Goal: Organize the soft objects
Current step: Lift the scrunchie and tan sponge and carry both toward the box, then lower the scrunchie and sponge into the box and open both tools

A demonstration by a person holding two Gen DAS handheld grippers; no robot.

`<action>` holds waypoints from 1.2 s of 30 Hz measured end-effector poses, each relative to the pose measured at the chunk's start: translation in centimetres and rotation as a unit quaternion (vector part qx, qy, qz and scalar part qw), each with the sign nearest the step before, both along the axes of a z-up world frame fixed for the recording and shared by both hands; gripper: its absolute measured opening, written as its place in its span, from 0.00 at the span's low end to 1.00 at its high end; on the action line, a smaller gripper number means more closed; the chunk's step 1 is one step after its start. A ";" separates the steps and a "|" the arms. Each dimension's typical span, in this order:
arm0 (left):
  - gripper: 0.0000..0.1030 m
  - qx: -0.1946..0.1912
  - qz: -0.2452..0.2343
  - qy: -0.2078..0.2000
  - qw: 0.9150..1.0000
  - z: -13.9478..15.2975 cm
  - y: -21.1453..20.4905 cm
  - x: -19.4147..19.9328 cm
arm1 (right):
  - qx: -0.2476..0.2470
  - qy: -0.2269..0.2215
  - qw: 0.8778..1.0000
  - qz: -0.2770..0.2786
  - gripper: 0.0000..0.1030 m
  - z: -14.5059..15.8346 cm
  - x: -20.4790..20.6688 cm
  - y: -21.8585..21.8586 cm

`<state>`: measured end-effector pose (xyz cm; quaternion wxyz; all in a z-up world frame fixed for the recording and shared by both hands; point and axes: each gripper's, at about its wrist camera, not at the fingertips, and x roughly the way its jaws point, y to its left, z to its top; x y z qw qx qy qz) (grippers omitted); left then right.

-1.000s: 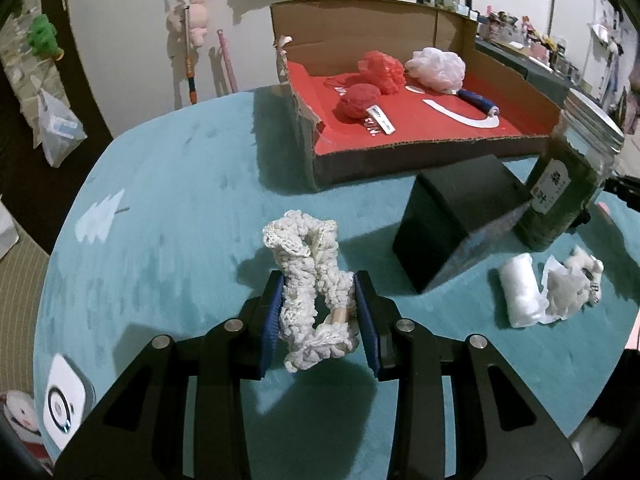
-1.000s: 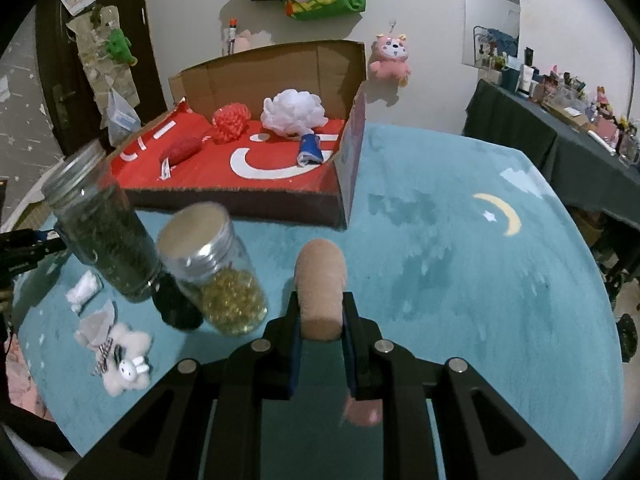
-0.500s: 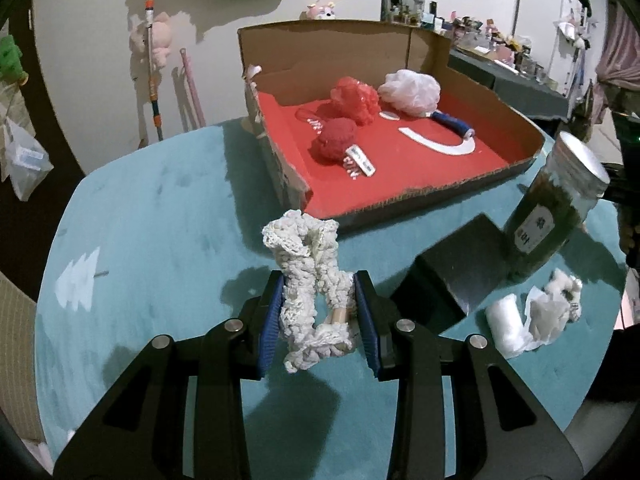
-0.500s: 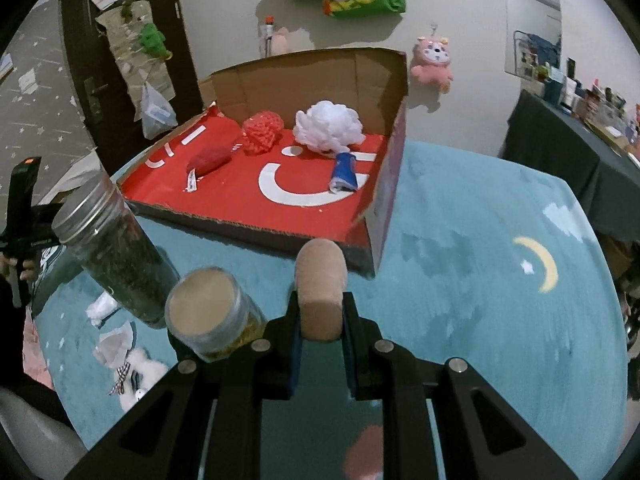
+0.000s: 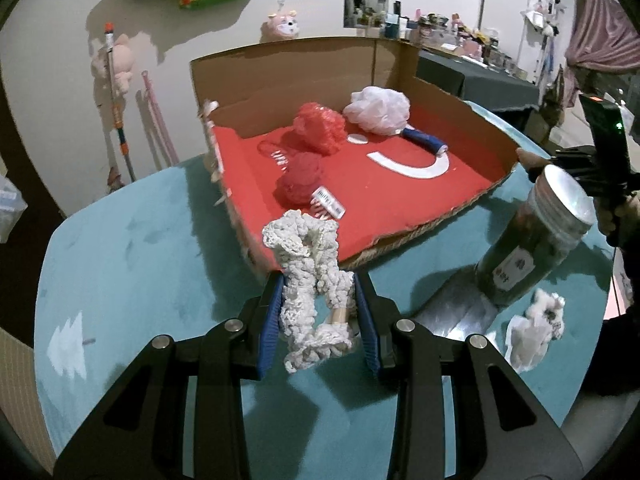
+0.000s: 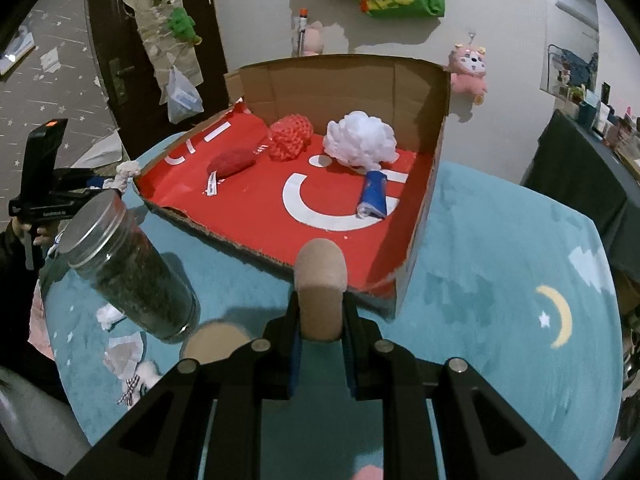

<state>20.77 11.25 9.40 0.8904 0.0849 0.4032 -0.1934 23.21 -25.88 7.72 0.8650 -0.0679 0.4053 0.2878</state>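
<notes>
So on the left side, the left gripper (image 5: 318, 320) is clamped onto a white crocheted piece (image 5: 310, 276), which sticks up between the blue pads and flops over the near edge of the cardboard box (image 5: 280, 64). The box sits on the teal worktop (image 5: 120, 248) and has a red liner with white markings. Inside it there's a dark red knitted lump (image 5: 298, 180) with a white tag nearest the front, a red mesh pouf (image 5: 318, 128) behind that, then a white mesh pouf (image 5: 378, 110) toward the back right with a blue rolled thing (image 5: 424, 142) just beside it. Right of the box a tall jar of dark green stuff (image 5: 532, 240) stands tilted in the fisheye, and a small white fluffy toy (image 5: 536, 330) lies on the worktop below it. Over on the right, the right gripper (image 6: 320, 328) is squeezed tight on a tan foam cylinder (image 6: 320, 284) that pokes up in front of the box's near right corner. A second jar's tan lid (image 6: 214, 342) peeks out just left of that gripper, and a yellow moon (image 6: 558, 314) is printed on the worktop further right
</notes>
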 end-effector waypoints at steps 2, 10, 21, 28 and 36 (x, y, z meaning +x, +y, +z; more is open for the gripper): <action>0.32 -0.001 -0.009 0.000 1.000 0.3 -0.5 0.6 | 0.001 0.001 1.000 0.004 0.18 0.2 0.5 0.1; 0.32 -0.007 -0.037 0.012 0.999 1.2 -3.7 3.8 | -0.002 0.009 1.000 0.019 0.18 0.8 3.1 1.3; 0.32 0.020 -0.068 0.063 0.996 0.5 -10.1 10.0 | -0.034 0.047 0.997 0.045 0.18 1.0 8.9 6.6; 0.32 0.044 -0.068 0.098 0.992 -1.4 -12.9 14.2 | -0.083 0.081 0.993 0.033 0.18 -0.9 13.5 9.7; 0.32 0.054 -0.057 0.128 0.989 -3.5 -13.4 17.5 | -0.110 0.108 0.988 0.032 0.18 -2.7 16.5 11.4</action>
